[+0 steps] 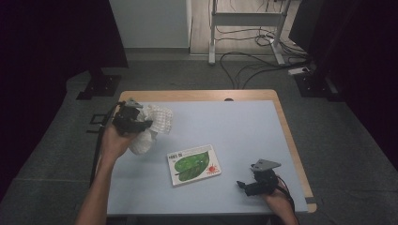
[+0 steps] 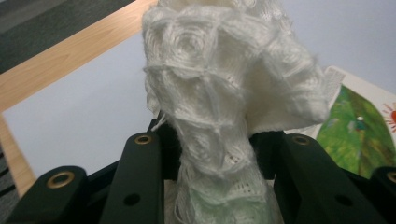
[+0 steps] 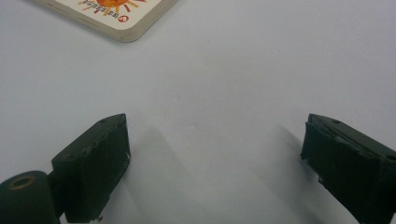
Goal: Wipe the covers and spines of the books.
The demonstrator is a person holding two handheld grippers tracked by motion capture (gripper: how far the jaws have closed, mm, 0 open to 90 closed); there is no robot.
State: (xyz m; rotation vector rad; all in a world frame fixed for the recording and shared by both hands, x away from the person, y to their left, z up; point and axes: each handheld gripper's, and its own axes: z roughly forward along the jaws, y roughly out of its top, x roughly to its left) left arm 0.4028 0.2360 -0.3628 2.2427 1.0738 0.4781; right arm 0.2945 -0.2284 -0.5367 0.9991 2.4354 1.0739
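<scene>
The only printing in sight sat on the book (image 1: pixel 193 164), a thin board book with a big green leaf across its white cover, a small red-orange sun at one lower corner and a dark line of title along the top; that title was too small to read from the high view, and the row of red characters beneath the sun in the right gripper view (image 3: pixel 108 10) was cut off and blurred beyond reading. The white crocheted cloth (image 1: pixel 152 125) (a bunched, lacy piece worked in round motifs) was clamped in the left gripper (image 1: pixel 141 124) near the far left corner of the pale blue table (image 1: pixel 234 126), its loose end spilling out past the tips and a fold hanging toward the tabletop. In the left gripper view the cloth (image 2: pixel 219 93) rose straight up between the two black jaws, which pressed on it from both sides, with the book's green cover (image 2: pixel 359 135) showing just behind it to the right. The right gripper (image 1: pixel 246 186) rested low at the near right of the table, well apart from the cloth and a little to the right of the book, its jaws spread wide with bare tabletop between them. A wooden edge (image 1: pixel 197 95) framed the blue surface.
</scene>
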